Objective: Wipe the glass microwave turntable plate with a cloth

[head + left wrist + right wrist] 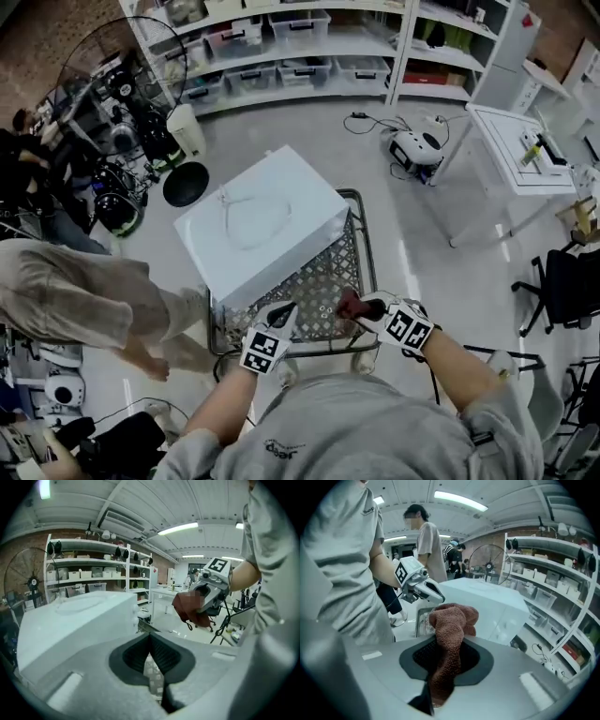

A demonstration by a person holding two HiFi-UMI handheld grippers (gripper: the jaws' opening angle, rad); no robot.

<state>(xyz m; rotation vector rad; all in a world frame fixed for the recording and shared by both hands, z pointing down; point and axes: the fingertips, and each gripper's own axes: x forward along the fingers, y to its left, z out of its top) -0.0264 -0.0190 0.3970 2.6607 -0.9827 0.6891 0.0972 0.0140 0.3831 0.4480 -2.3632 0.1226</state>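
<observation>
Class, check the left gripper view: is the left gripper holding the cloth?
No: the left gripper has nothing between its fingers; the brown cloth is clamped in the right gripper.

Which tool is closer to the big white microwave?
Left. The left tool hangs just beside the microwave; the right tool, gripping the cloth, sits farther off.

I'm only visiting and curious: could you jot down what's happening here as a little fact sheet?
Left gripper: jaws together, holding nothing, at the near edge of the mesh table
Right gripper: shut on a reddish-brown cloth
Microwave: white, standing on the mesh table beyond both grippers
Glass plate: not in view
Wiping: not begun
</observation>
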